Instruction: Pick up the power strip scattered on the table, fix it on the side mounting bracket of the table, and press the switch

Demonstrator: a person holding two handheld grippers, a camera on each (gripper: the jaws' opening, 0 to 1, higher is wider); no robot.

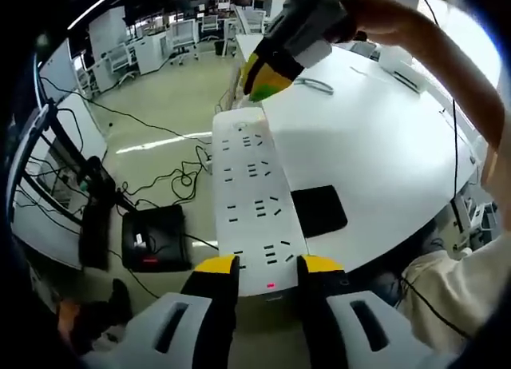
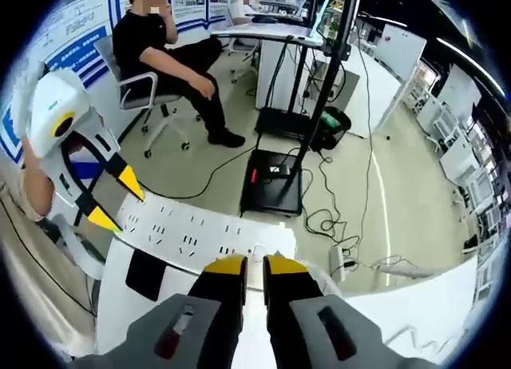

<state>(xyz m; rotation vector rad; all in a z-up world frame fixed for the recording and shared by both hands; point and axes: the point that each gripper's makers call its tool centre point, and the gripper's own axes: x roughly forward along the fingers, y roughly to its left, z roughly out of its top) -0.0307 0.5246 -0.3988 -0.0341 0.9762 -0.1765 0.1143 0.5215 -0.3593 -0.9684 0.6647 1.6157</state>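
Observation:
A long white power strip (image 1: 251, 185) lies along the edge of the white table (image 1: 383, 145), with a red light (image 1: 270, 286) glowing at its near end. My left gripper (image 1: 267, 265) is shut on that near end, one yellow-tipped jaw on each side. At the far end, my right gripper (image 1: 266, 80) closes on the strip from above. In the right gripper view the strip (image 2: 188, 229) runs left to the left gripper (image 2: 116, 200). The right gripper (image 2: 254, 265) has its jaws almost together over the strip's end.
A black pad (image 1: 319, 211) lies on the table beside the strip. Below the table edge are a black box (image 1: 153, 240) and loose cables on the floor. A seated person (image 2: 168, 49), a black stand base (image 2: 275, 181) and other desks stand beyond.

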